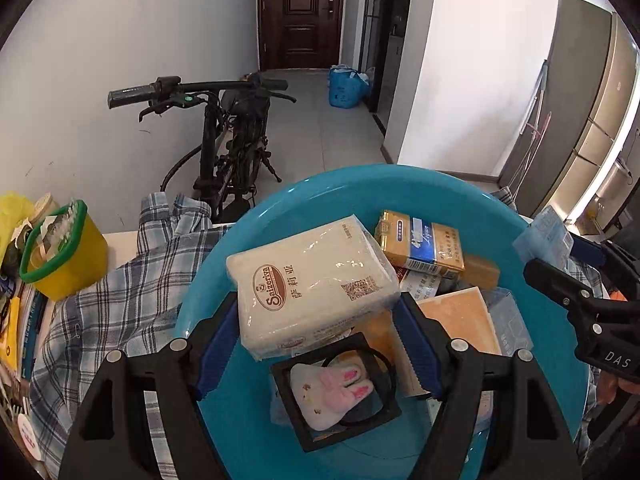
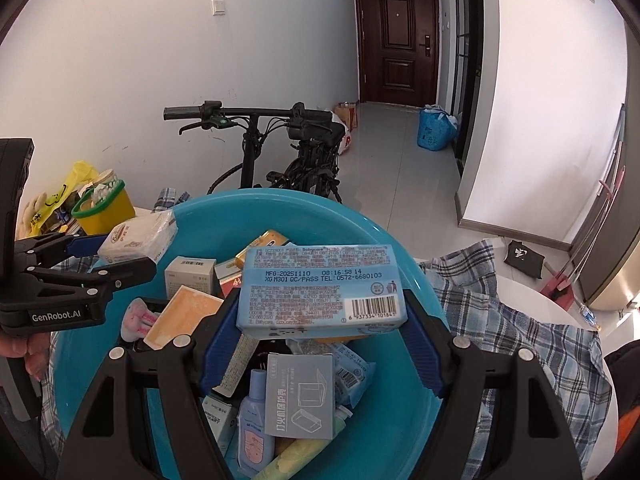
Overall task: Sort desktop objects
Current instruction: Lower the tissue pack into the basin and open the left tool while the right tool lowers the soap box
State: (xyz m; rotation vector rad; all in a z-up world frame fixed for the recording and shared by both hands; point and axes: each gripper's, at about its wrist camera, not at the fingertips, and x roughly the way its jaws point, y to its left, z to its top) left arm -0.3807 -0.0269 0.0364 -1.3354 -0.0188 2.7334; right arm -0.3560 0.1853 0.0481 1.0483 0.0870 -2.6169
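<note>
My left gripper [image 1: 316, 304] is shut on a white Saizeriya tissue pack [image 1: 312, 276], held over a round blue basin [image 1: 276, 204]. My right gripper [image 2: 324, 300] is shut on a light-blue wipes pack [image 2: 320, 288] with a barcode, above the same basin [image 2: 416, 420]. Each gripper shows in the other's view: the right one [image 1: 560, 276] at the right edge, the left one [image 2: 120, 258] at the left with its tissue pack [image 2: 138, 238]. In the basin lie a gold and blue cigarette box [image 1: 424, 246], an orange box [image 1: 460, 320], a pink plush rabbit [image 1: 340, 388], a grey card pack [image 2: 300, 396] and a blue bottle [image 2: 254, 424].
The basin rests on a plaid shirt [image 1: 120, 280] spread over a white table. A yellow container with a green rim [image 1: 60, 252] and books crowd the table's left side. A black bicycle [image 1: 232, 140] stands behind the table; a tiled hallway leads to a dark door.
</note>
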